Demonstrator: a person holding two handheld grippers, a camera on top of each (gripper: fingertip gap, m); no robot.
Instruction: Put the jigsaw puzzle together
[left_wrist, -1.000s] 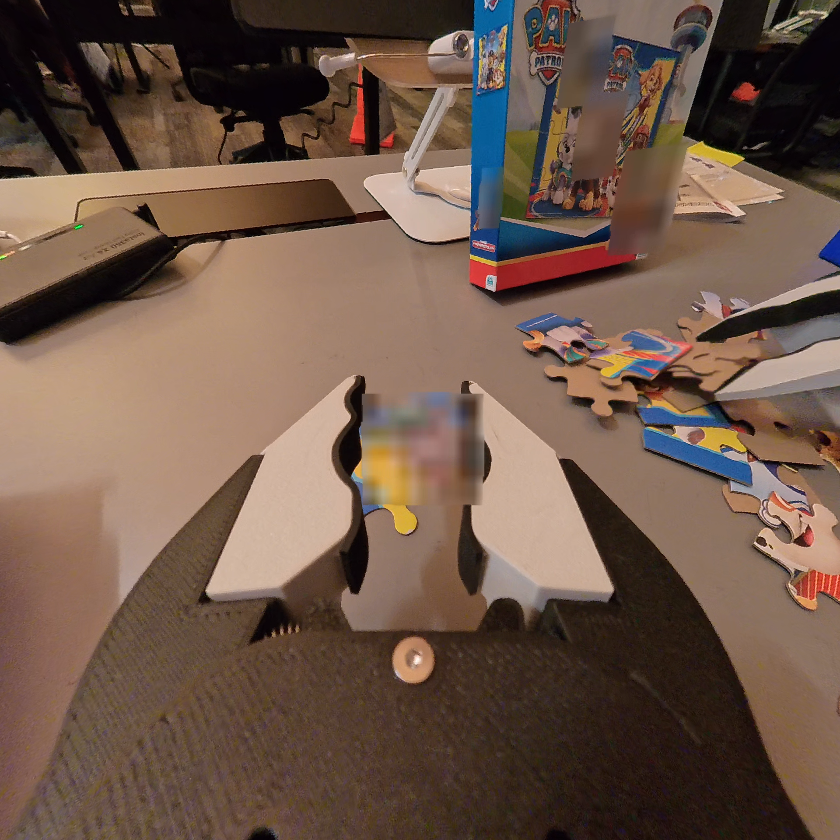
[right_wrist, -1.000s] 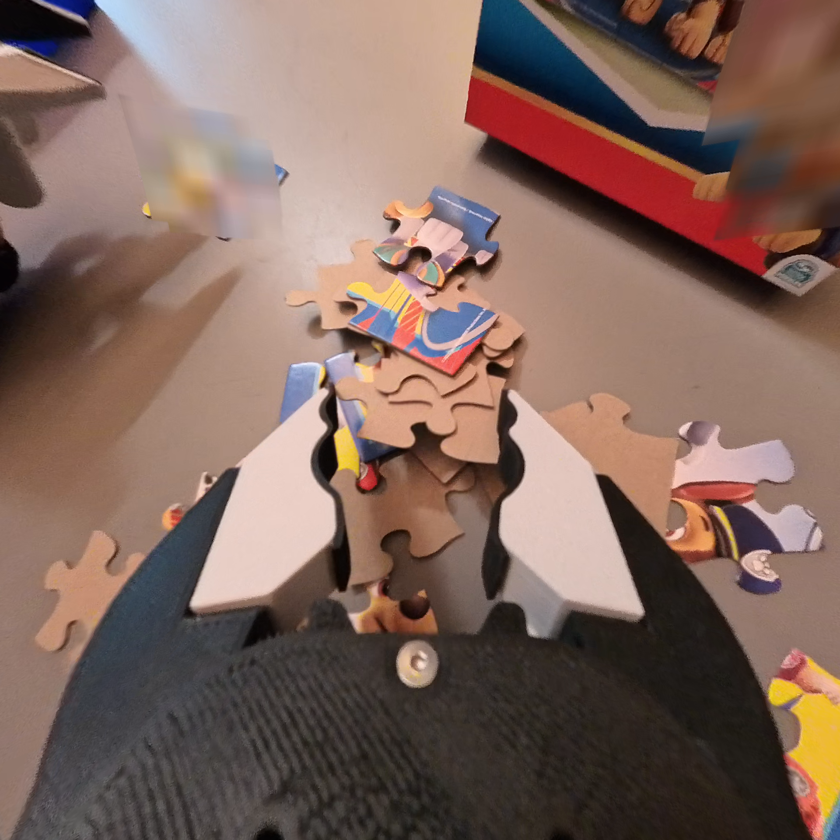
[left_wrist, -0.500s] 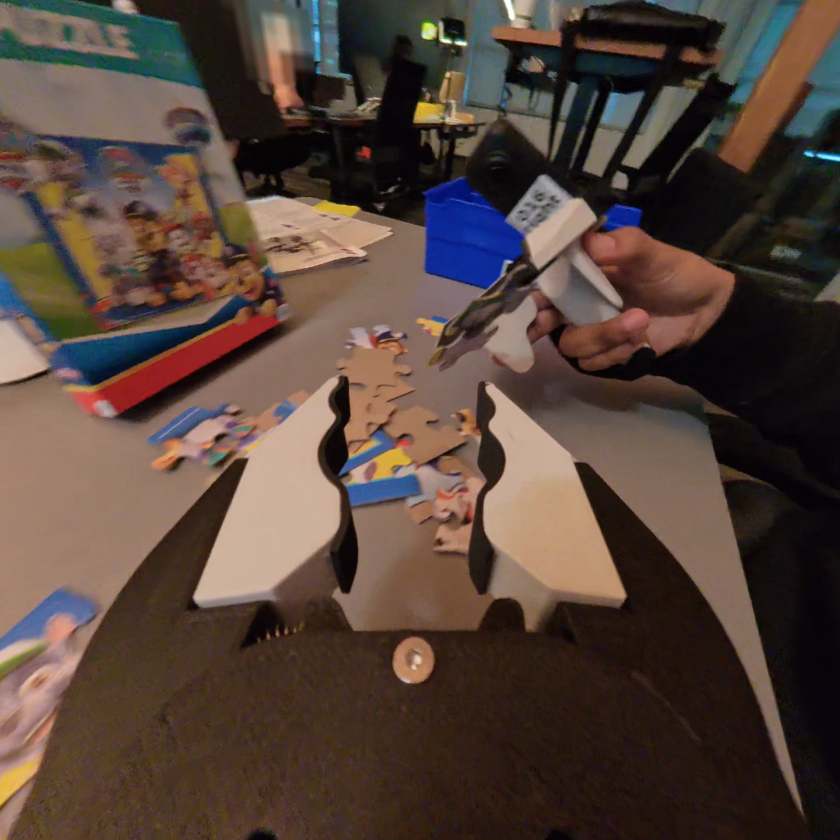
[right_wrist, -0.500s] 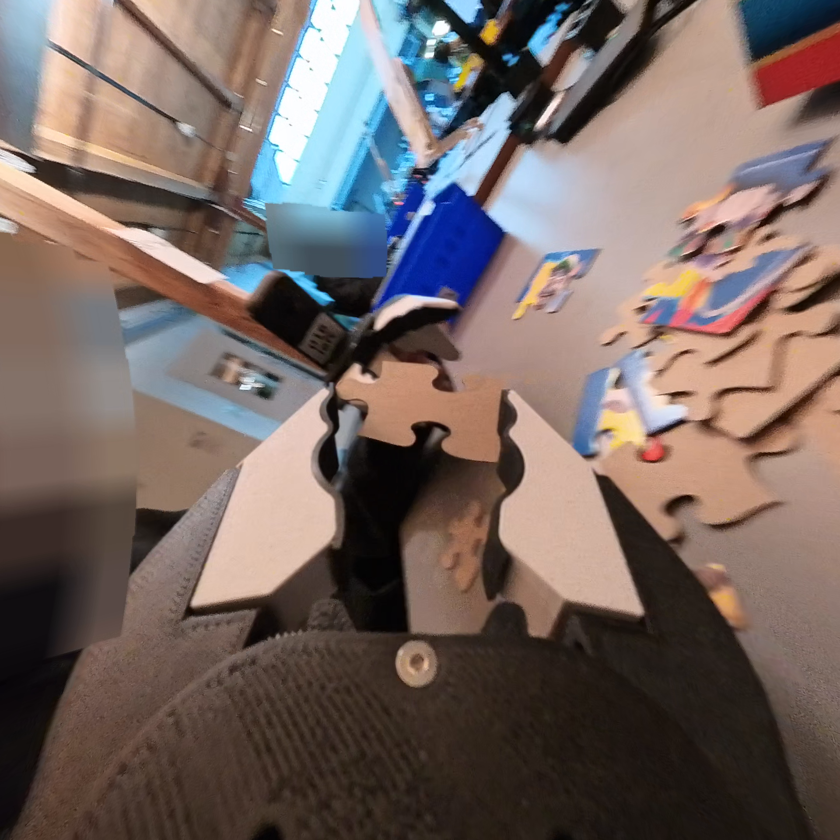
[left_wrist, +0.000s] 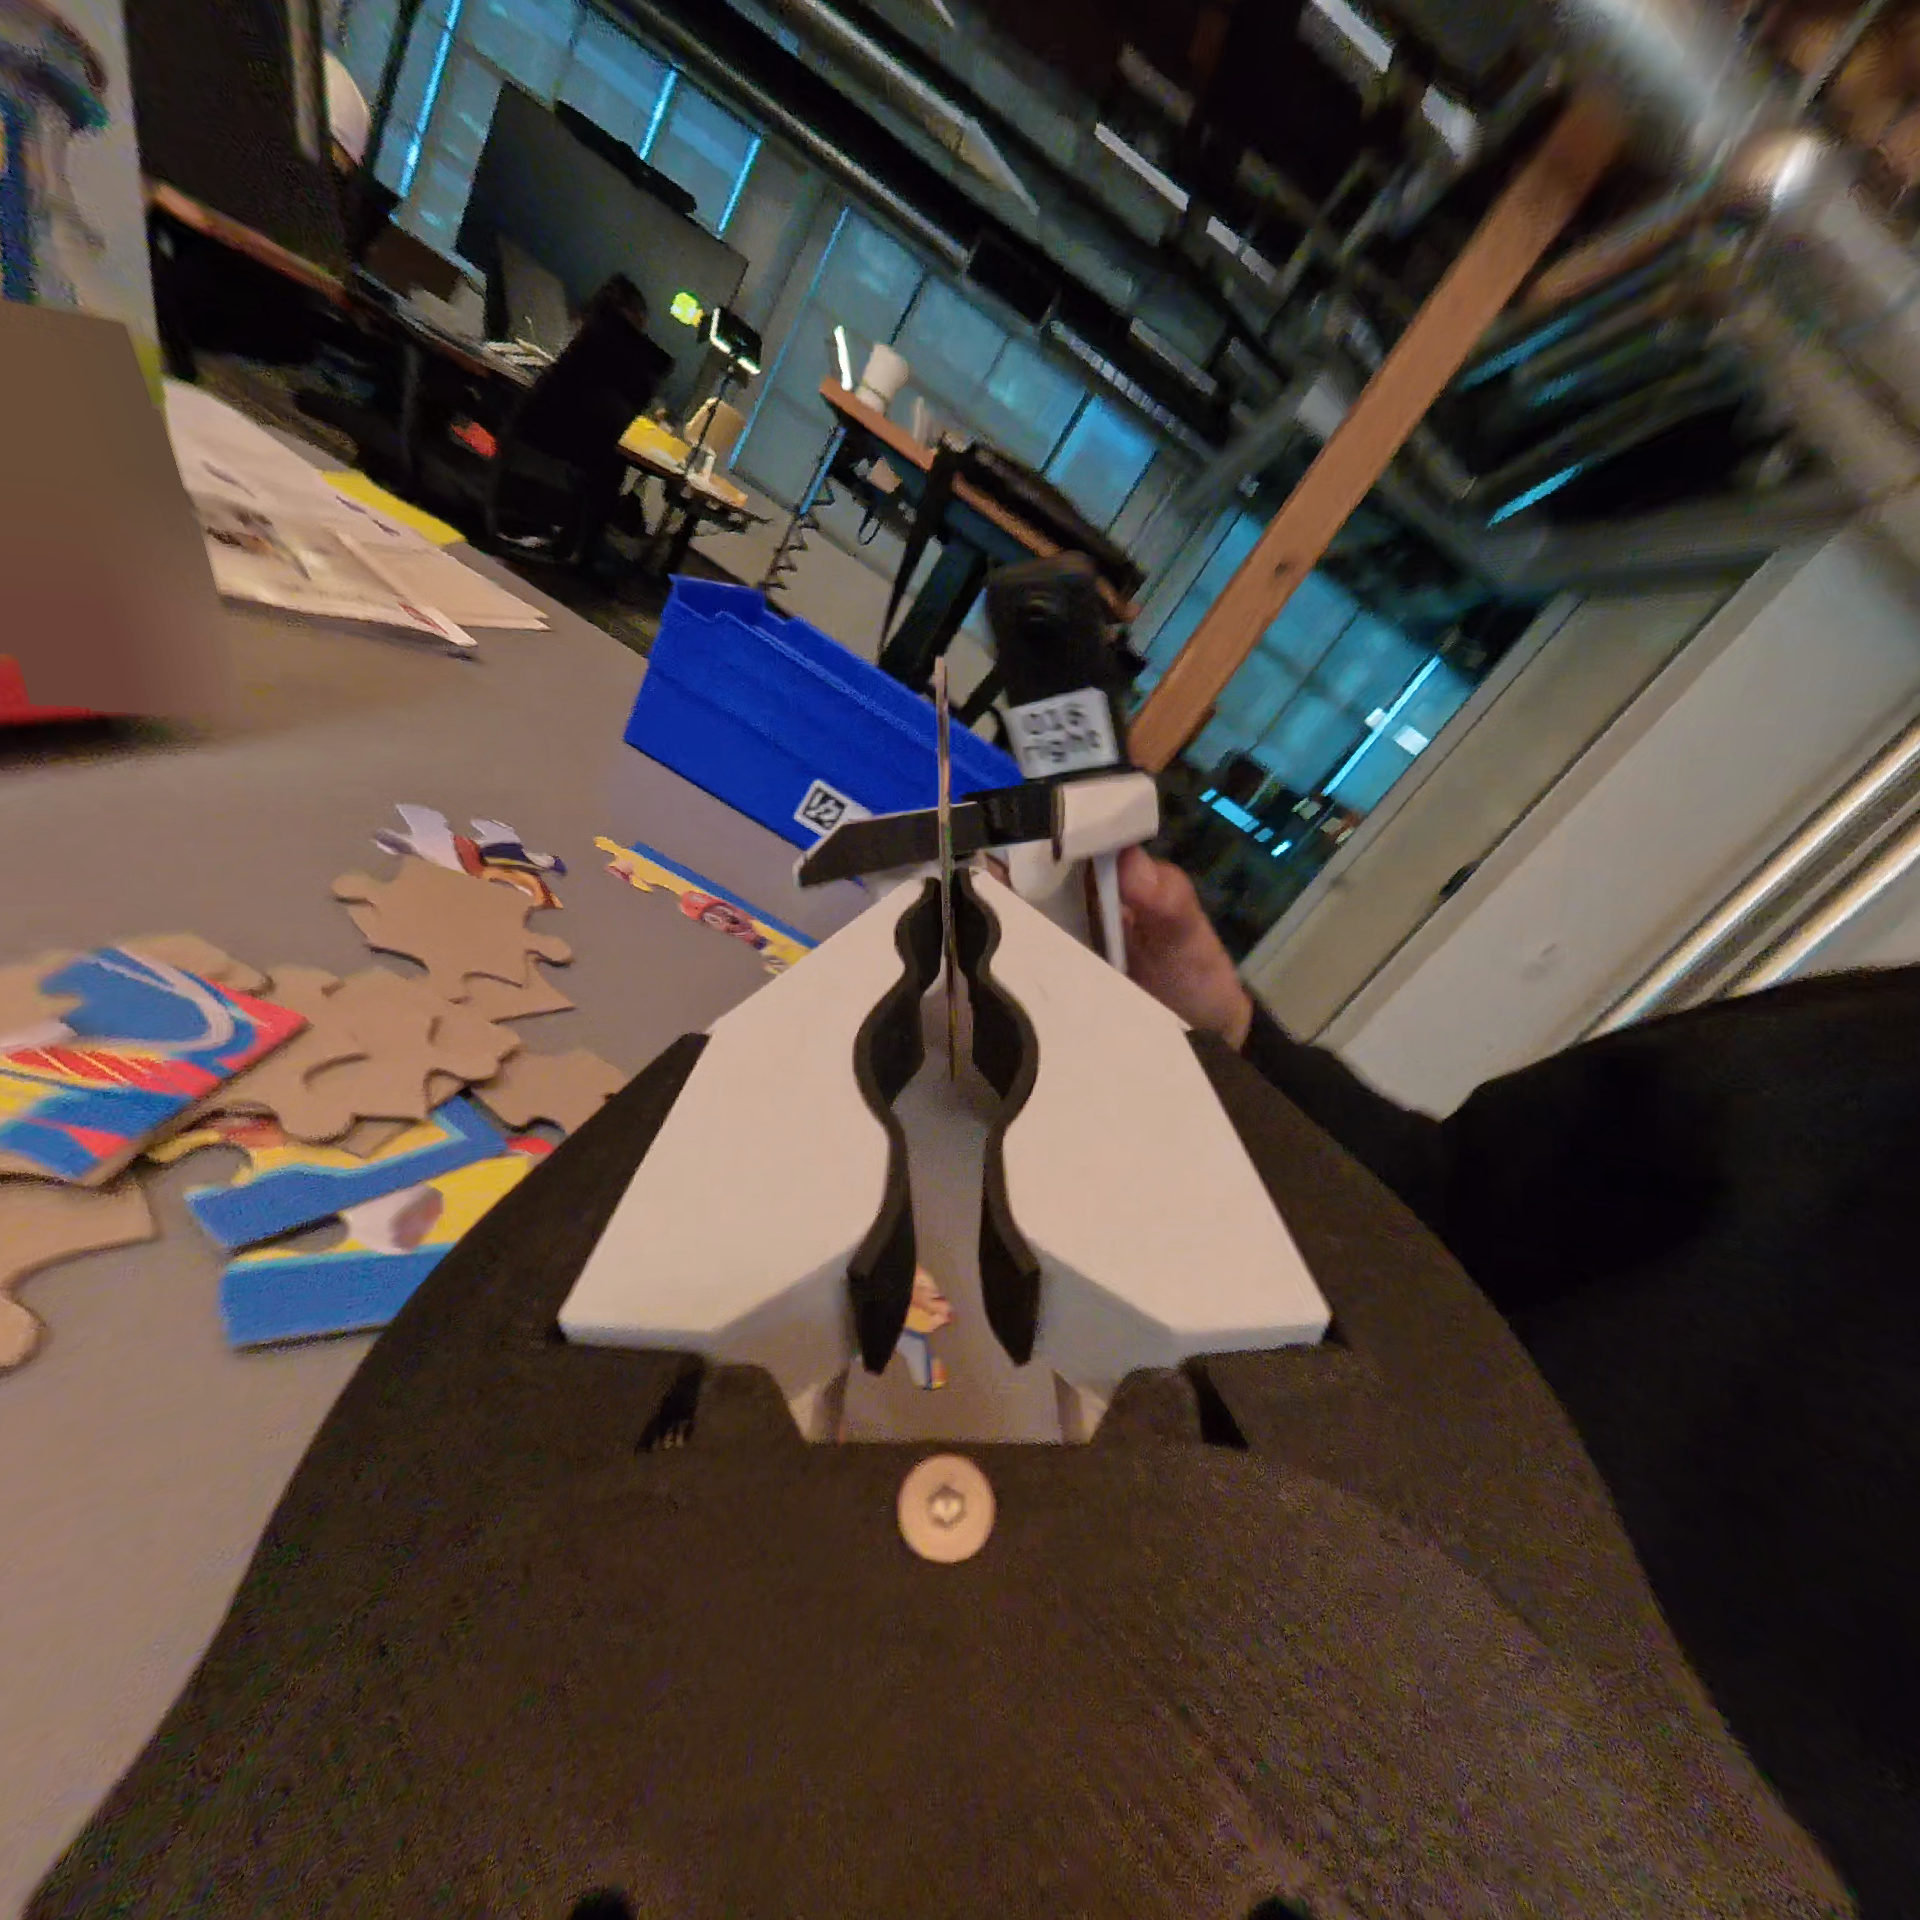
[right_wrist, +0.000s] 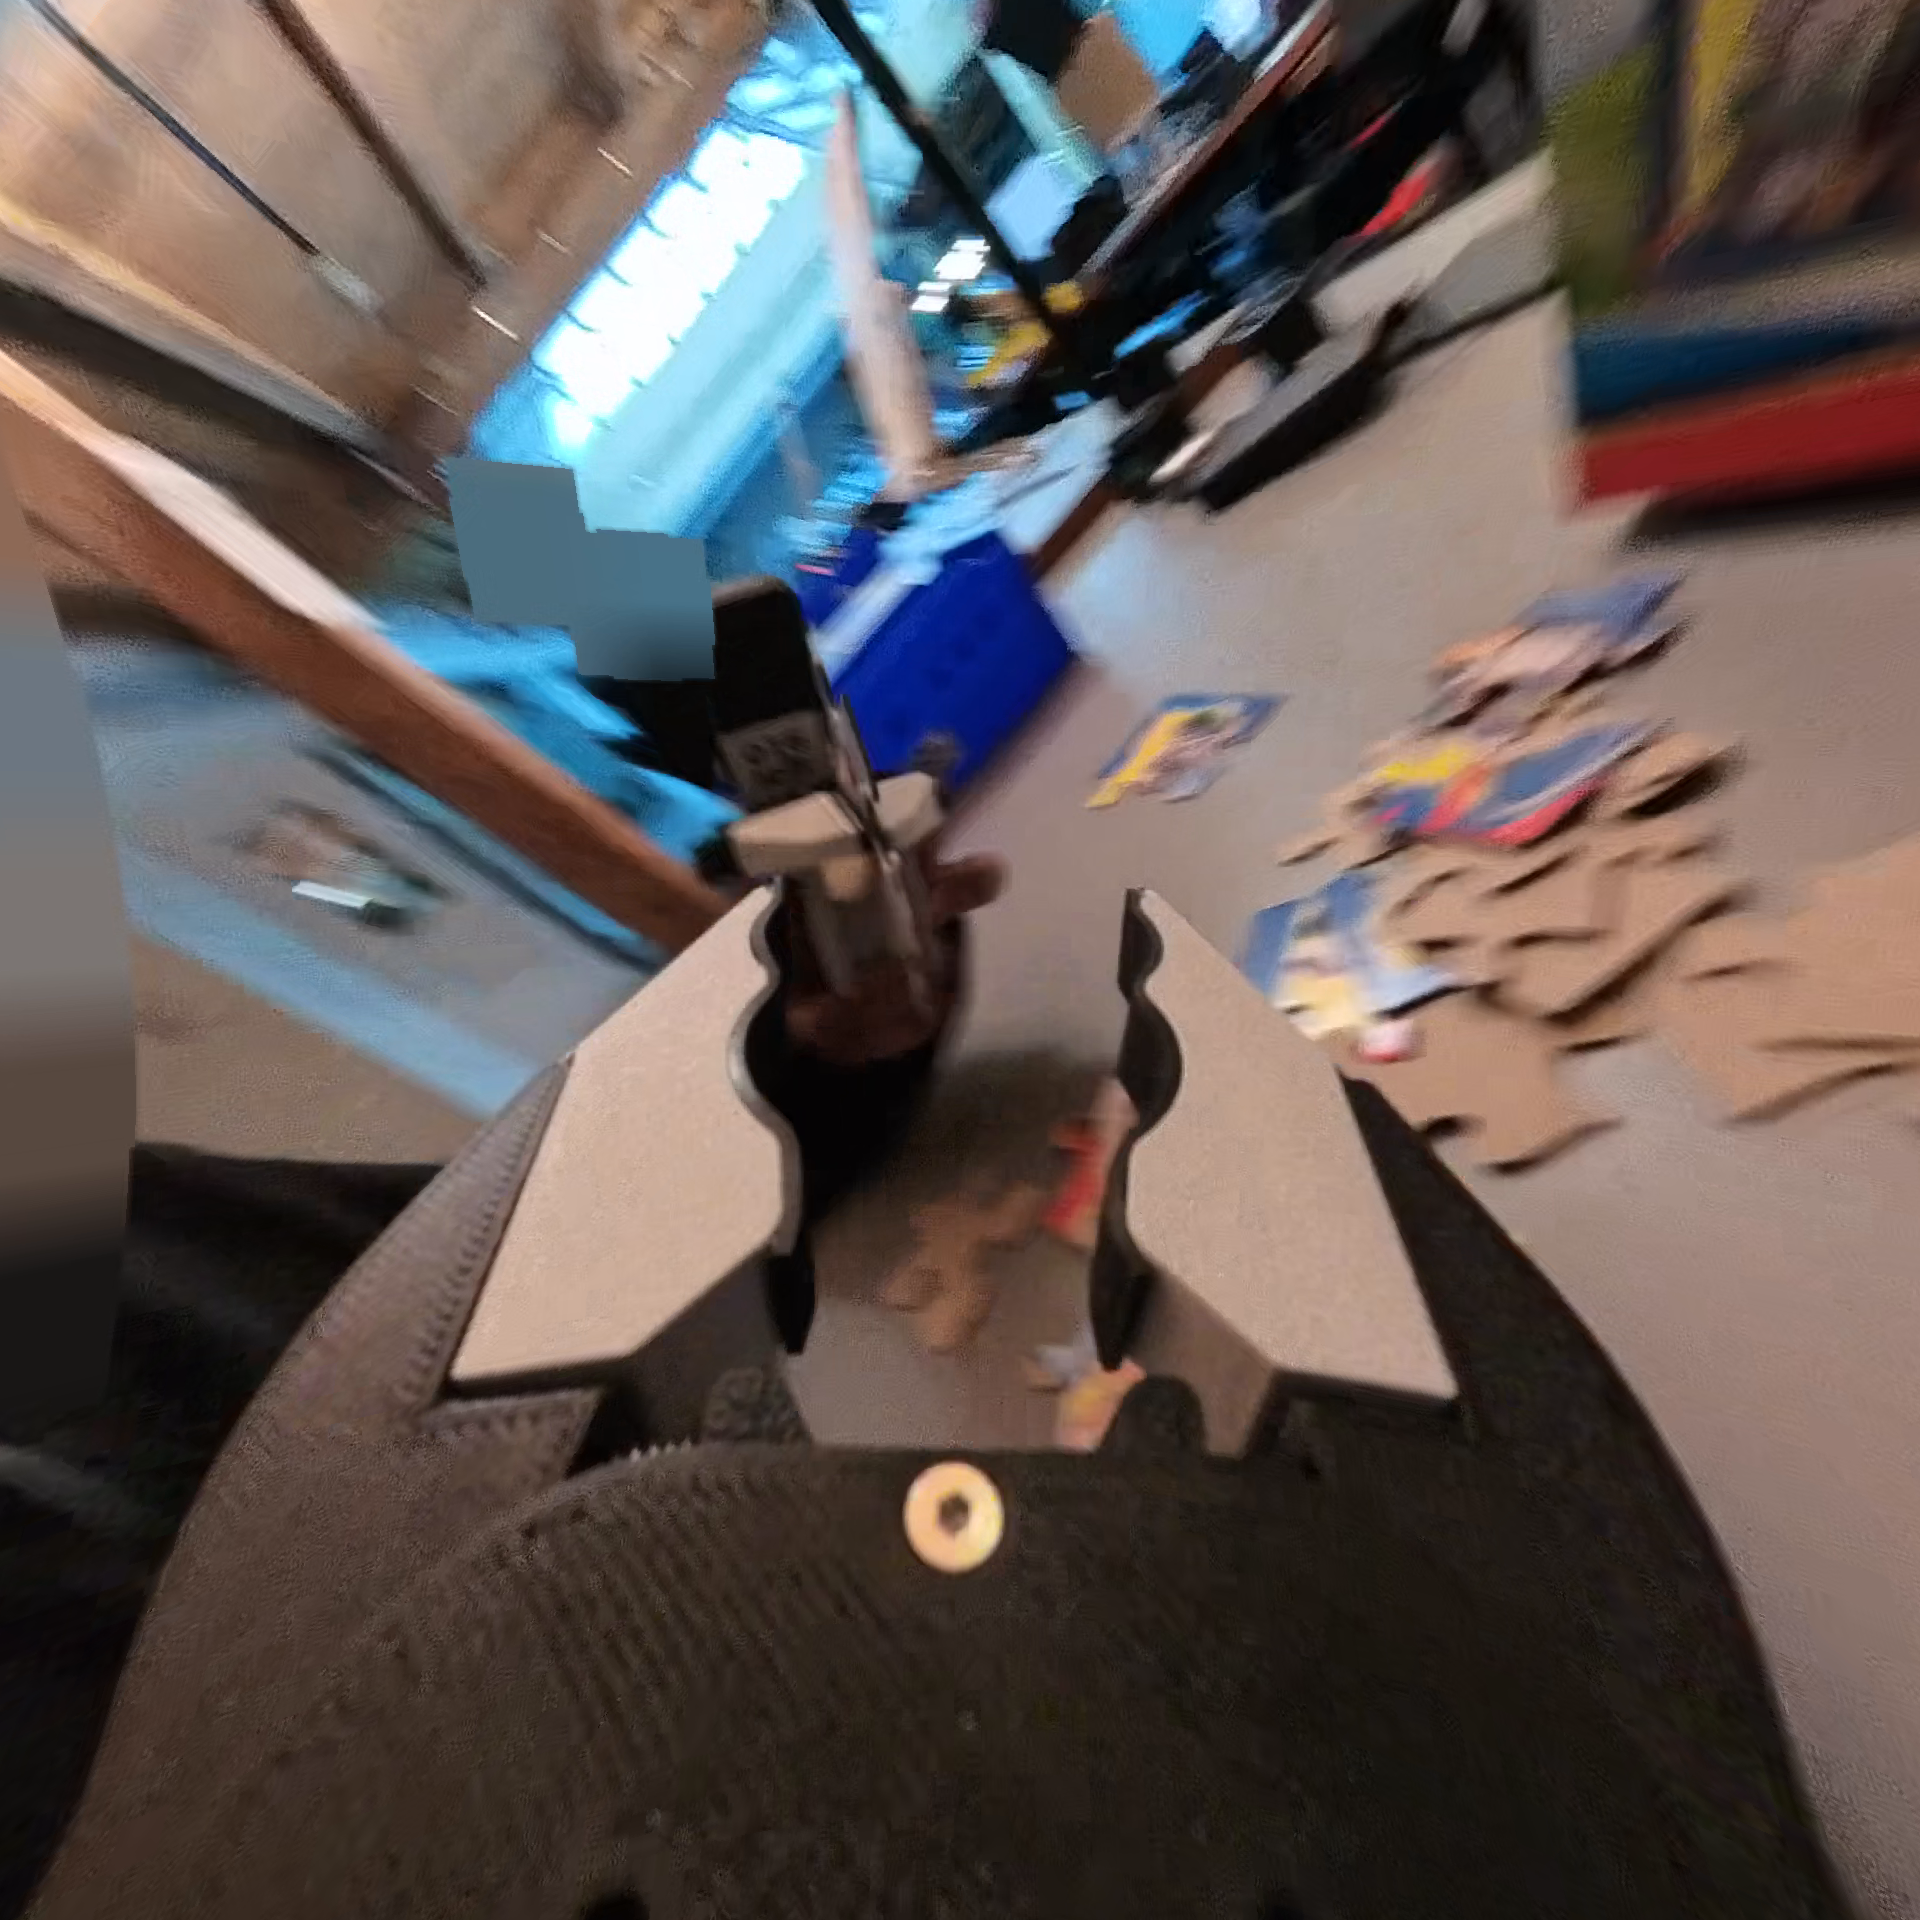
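A: Left gripper (left_wrist: 948, 904)?
B: Pressed onto a thin puzzle piece (left_wrist: 943, 790), held edge-on and upright, above the tabletop (left_wrist: 312, 748).
A: Right gripper (right_wrist: 951, 909)?
B: Spread, nothing between its fingers. Loose puzzle pieces (left_wrist: 416, 997) lie scattered below; blue bin (left_wrist: 769, 717) beyond.

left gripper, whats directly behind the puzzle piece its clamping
The right gripper, its fingers crossing behind the edge-on puzzle piece in the left gripper. Farther back sits a blue bin. The piece's printed face cannot be seen.
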